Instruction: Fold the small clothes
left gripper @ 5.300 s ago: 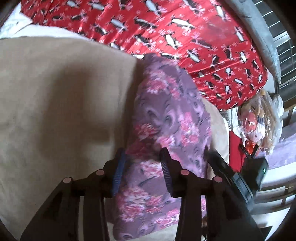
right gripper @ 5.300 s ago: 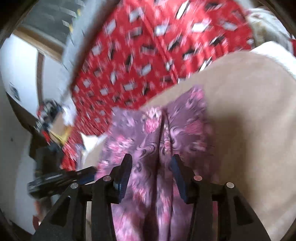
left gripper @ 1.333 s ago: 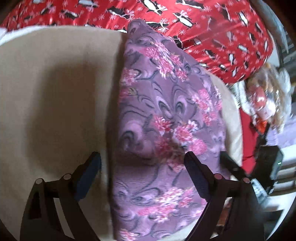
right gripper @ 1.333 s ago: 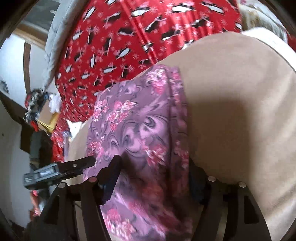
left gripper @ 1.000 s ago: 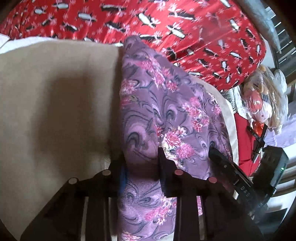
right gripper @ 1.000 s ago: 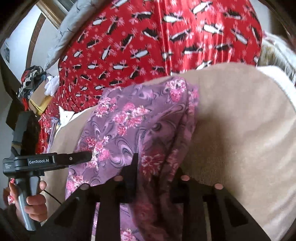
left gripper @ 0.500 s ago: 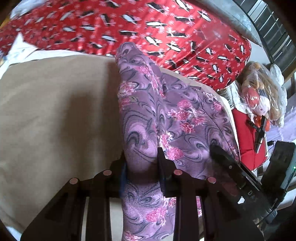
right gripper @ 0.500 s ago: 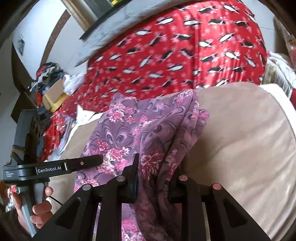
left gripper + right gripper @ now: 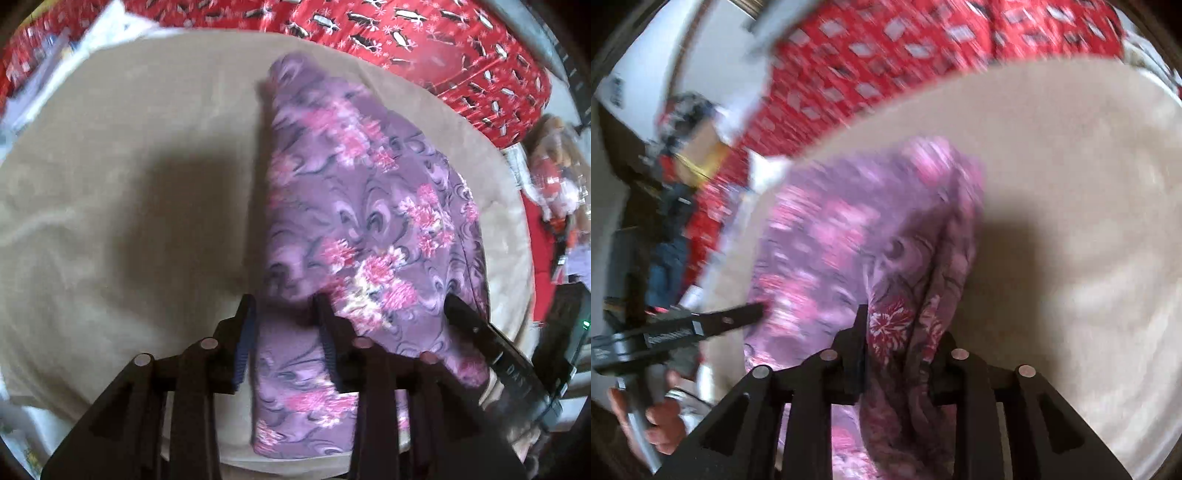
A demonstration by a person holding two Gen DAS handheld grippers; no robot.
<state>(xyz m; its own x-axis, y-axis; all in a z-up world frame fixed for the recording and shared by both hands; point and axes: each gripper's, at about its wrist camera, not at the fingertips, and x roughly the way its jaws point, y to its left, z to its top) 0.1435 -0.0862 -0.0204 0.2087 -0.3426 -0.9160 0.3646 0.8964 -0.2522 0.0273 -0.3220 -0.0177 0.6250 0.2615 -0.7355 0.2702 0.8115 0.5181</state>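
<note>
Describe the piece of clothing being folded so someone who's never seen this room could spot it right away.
Find the red penguin-print blanket at the back, then the plain beige cloth surface spread in front of it. On the beige lies a purple garment with pink flowers and dark swirls, pinched at its near edge by the left gripper and the right gripper. It is the only patterned fabric on the beige.

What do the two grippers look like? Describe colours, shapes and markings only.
The left gripper is a black frame with angular cut-out struts, round pale pink rivet heads and ribbed blue pads on its fingers. The right gripper has the same black frame and pale rivets. Seen from the right wrist camera, the left gripper carries a blurred white label.
</note>
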